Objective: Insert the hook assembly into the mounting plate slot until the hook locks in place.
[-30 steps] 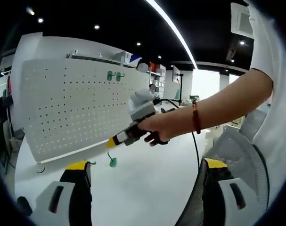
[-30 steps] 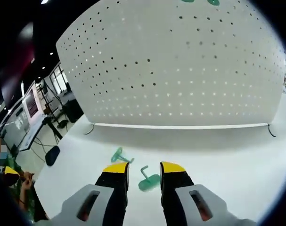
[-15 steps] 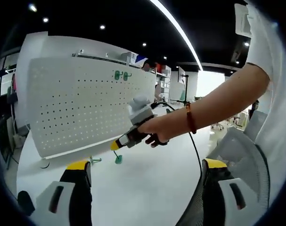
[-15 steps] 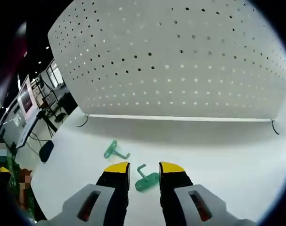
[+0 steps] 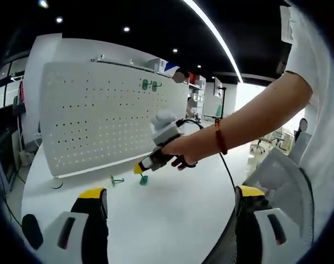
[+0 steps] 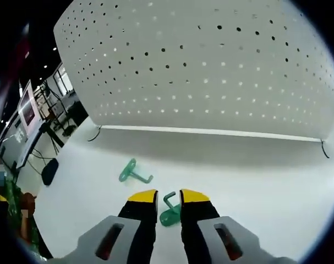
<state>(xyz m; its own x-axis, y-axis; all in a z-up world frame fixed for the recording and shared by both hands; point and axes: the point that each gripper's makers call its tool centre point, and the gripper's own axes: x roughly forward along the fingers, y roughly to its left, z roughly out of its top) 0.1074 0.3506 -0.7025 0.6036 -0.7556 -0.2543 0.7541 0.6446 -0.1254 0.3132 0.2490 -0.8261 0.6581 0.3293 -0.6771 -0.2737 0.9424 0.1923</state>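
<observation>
Green plastic hook (image 6: 170, 209) lies on the white tabletop (image 6: 255, 187), just in front of the tall white perforated pegboard (image 6: 211, 71) that serves as the mounting plate. The right gripper (image 6: 168, 196) has its yellow-tipped jaws narrowed around the hook's stem, but whether the pads actually touch it cannot be told; the grasp looks about to close rather than made. A second green hook (image 6: 132, 172) lies near, to the left and apart from the first.

The risk from here is likely a poor pinch: the hook lies flat with a thin stem, so jaws closing off-centre could tip or skid it across the smooth top, or seize it at an angle that would not meet a pegboard hole squarely.

The left gripper (image 5: 169, 199) hangs idle with its jaws spread wide, holding nothing. Its view gives what the right gripper view lacks: the person's hand (image 5: 180, 151) carrying the right tool above the hooks, and two green hooks (image 5: 150, 84) already mounted high on the board. The right gripper view alone gives the stem's position between the jaws.
</observation>
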